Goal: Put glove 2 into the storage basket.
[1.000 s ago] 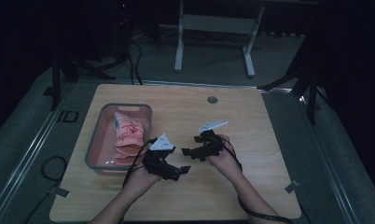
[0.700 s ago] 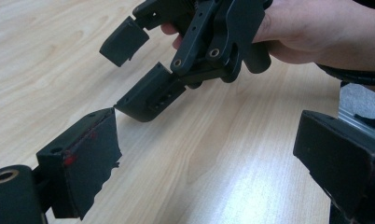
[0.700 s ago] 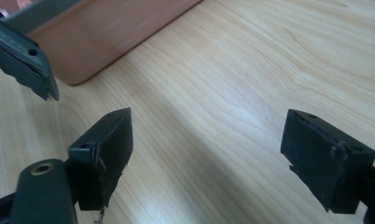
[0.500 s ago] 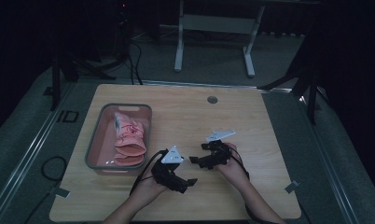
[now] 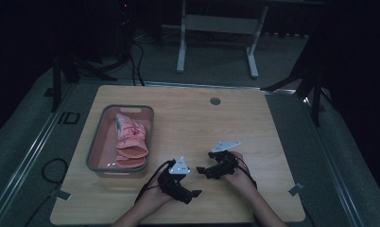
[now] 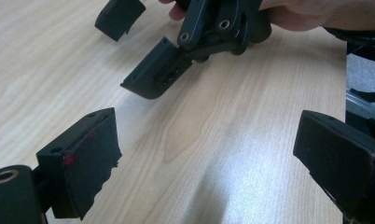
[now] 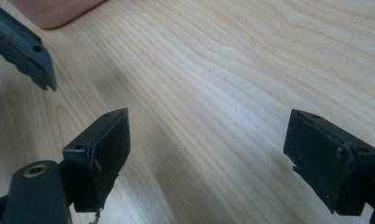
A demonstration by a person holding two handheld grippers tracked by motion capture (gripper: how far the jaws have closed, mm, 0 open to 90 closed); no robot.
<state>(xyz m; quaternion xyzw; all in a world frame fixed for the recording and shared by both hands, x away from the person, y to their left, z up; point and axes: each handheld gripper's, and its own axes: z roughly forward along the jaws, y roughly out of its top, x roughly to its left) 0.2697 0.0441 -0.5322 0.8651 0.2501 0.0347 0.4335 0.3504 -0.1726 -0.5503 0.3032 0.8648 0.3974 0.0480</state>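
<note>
My left gripper [image 5: 191, 193] hovers low over the wooden table [image 5: 193, 123] near its front edge, held by a hand, jaws wide apart and empty. In the left gripper view, my left gripper [image 6: 209, 168] faces the right gripper's black jaws [image 6: 157, 70] close ahead. My right gripper [image 5: 204, 166] is just to the right, pointing left, also open with nothing in it. Bare wood lies between the spread jaws of my right gripper [image 7: 216, 158]. A jaw of the left gripper [image 7: 24, 46] shows at the upper left of the right gripper view.
A grey bin [image 5: 97, 146] holding pink and red packets [image 5: 130, 142] stands on the left of the table; its corner [image 7: 55, 11] shows in the right gripper view. A round grommet [image 5: 215, 101] sits near the far edge. A desk frame [image 5: 216, 28] stands beyond the table.
Both grippers have drawn back toward the near edge of the table. The left one has moved away from the bin, to the right. Both stay open and empty.
</note>
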